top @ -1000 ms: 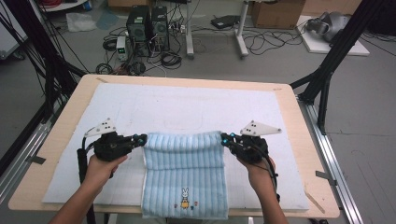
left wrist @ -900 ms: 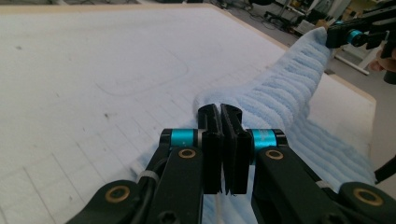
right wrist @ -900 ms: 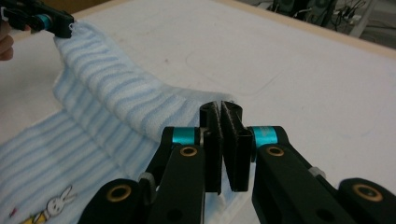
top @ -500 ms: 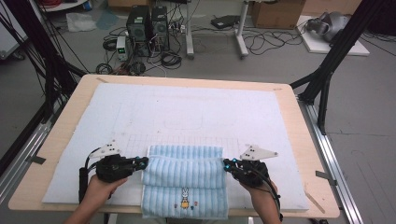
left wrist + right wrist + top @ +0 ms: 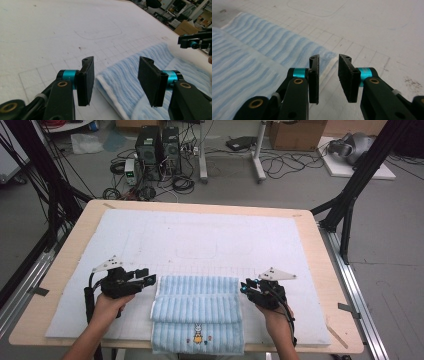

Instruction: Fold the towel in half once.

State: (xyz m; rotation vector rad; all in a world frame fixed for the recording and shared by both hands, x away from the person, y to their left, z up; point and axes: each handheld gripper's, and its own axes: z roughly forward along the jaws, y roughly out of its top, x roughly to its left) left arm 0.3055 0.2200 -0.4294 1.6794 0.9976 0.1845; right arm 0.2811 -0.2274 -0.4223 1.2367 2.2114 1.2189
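Left gripper (image 5: 113, 75) just opened wide, right gripper (image 5: 328, 75) just opened slightly; both released beside towel (image 5: 197, 312) at mat's (image 5: 200, 237) near edge.

Cut off and too small to read

The blue striped towel (image 5: 197, 312) runs past the bottom edge of the high view, and the small embroidered figure (image 5: 198, 338) on it is too small to identify; the person's forearms are cut off there too, at lower left and lower right.

We see even, soft overhead light, faint shadows, no glare; both gripper views blur toward the far background.
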